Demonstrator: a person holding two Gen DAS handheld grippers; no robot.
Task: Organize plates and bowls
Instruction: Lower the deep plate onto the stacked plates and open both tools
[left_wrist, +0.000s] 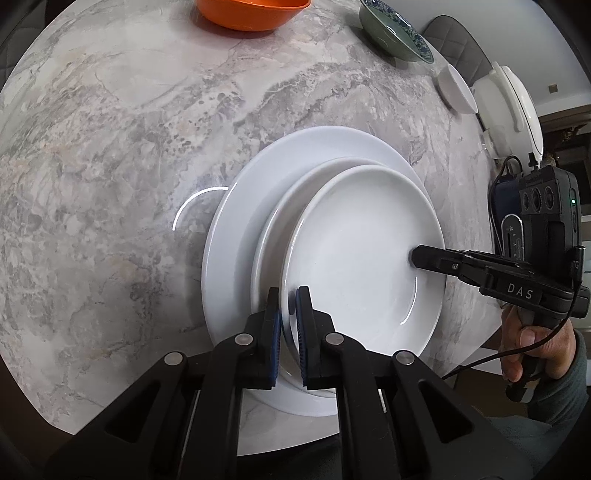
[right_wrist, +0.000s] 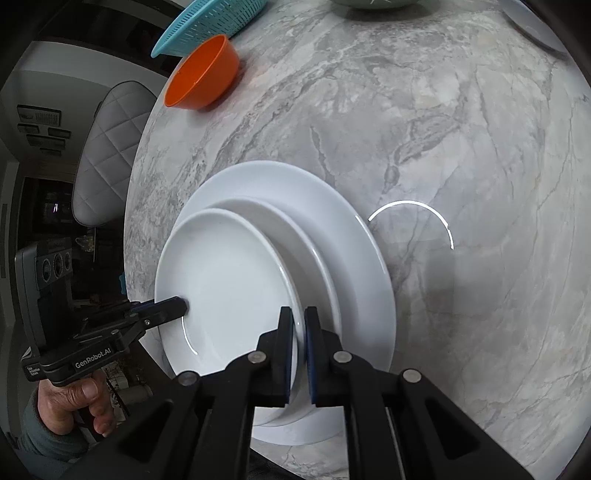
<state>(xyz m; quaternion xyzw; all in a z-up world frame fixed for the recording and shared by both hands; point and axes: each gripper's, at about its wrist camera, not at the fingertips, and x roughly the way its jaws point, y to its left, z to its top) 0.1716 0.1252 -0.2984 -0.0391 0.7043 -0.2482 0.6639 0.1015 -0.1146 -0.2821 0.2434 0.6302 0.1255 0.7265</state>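
A small white plate (left_wrist: 365, 251) is held just above a medium white plate (left_wrist: 284, 221), which lies on a large white plate (left_wrist: 236, 229) on the marble table. My left gripper (left_wrist: 288, 317) is shut on the small plate's near rim. My right gripper (right_wrist: 298, 339) is shut on the opposite rim of the same small plate (right_wrist: 229, 280). The right gripper also shows in the left wrist view (left_wrist: 415, 256), and the left gripper in the right wrist view (right_wrist: 183, 306). The medium plate (right_wrist: 314, 258) and large plate (right_wrist: 354, 236) show beneath.
An orange bowl (left_wrist: 251, 13) (right_wrist: 203, 74) stands at the far side. A green patterned bowl (left_wrist: 395, 31), a small white bowl (left_wrist: 456, 88) and a white lidded pot (left_wrist: 509, 110) sit along the right edge. A teal colander (right_wrist: 207, 22) is beside the orange bowl. A padded chair (right_wrist: 107, 147) stands off the table.
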